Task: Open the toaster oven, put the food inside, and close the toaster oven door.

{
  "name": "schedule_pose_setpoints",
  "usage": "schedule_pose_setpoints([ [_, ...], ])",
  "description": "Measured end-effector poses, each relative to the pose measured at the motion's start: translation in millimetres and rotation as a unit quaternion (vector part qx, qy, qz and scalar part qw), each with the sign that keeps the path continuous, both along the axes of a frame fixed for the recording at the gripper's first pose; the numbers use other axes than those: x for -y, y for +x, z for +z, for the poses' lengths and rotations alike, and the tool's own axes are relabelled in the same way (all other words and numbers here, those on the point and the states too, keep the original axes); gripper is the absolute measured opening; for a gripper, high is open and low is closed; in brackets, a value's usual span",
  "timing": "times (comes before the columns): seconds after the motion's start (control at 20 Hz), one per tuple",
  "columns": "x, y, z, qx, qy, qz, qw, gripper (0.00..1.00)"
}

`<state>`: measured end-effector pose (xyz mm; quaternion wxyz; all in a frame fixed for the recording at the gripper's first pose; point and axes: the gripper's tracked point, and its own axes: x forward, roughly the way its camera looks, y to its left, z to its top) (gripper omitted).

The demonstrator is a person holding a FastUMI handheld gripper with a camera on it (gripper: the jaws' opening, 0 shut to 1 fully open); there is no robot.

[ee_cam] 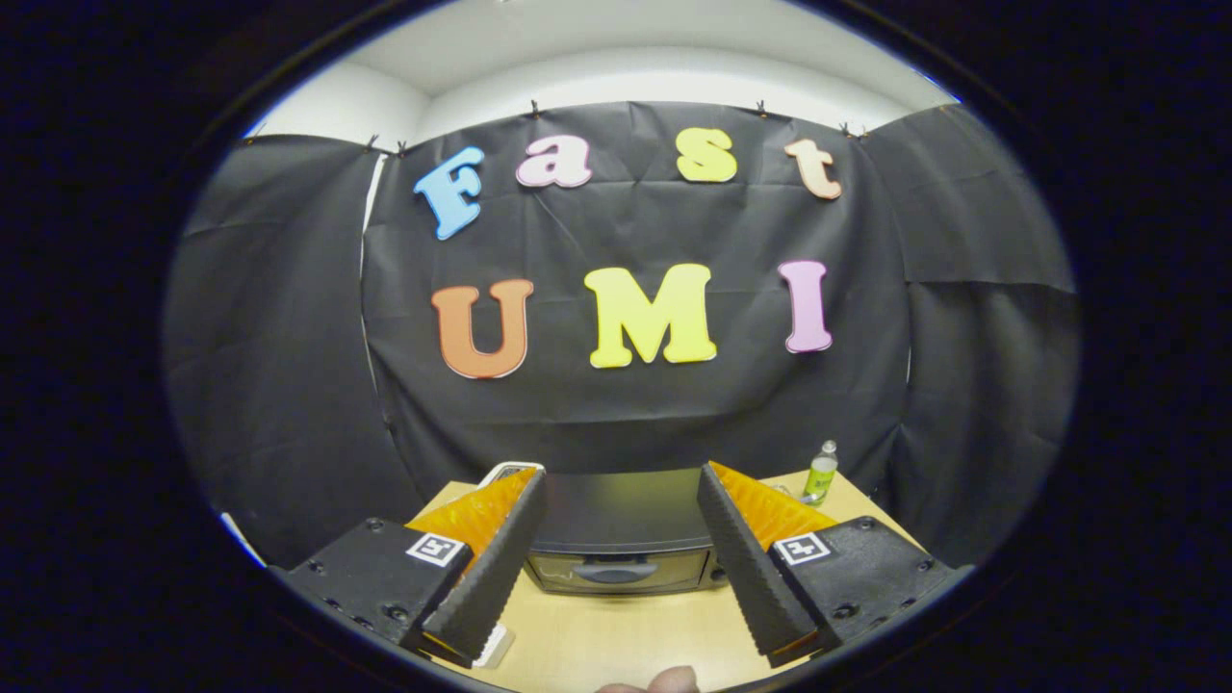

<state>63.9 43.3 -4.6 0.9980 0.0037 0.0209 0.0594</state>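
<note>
Gripper view: gripper (621,539) wide open, holding nothing. Toaster oven (621,539) sits just ahead between the fingers on the wooden table (616,635), door shut. Green bottle (821,473) beyond the right finger, by the booth wall.

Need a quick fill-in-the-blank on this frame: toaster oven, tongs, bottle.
1. The toaster oven door is ____.
2. The tongs are ____, holding nothing.
3. The toaster oven stands on a wooden ____.
4. The green bottle stands ____ on the table.

Missing words: closed; open; table; upright
</note>
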Motion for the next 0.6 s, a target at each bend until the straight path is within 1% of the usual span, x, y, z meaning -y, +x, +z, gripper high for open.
schedule_pose_setpoints([
  [0.1, 4, -17, 0, 0.009, 0.009, -0.001, 1.000, 1.00],
  [0.2, 9, -28, 5, 0.019, 0.005, -0.005, 1.000, 1.00],
  [0.35, 9, -46, 6, 0.014, 0.004, -0.002, 1.000, 1.00],
  [0.6, 11, -56, 3, 0.018, 0.006, 0.000, 1.000, 1.00],
])
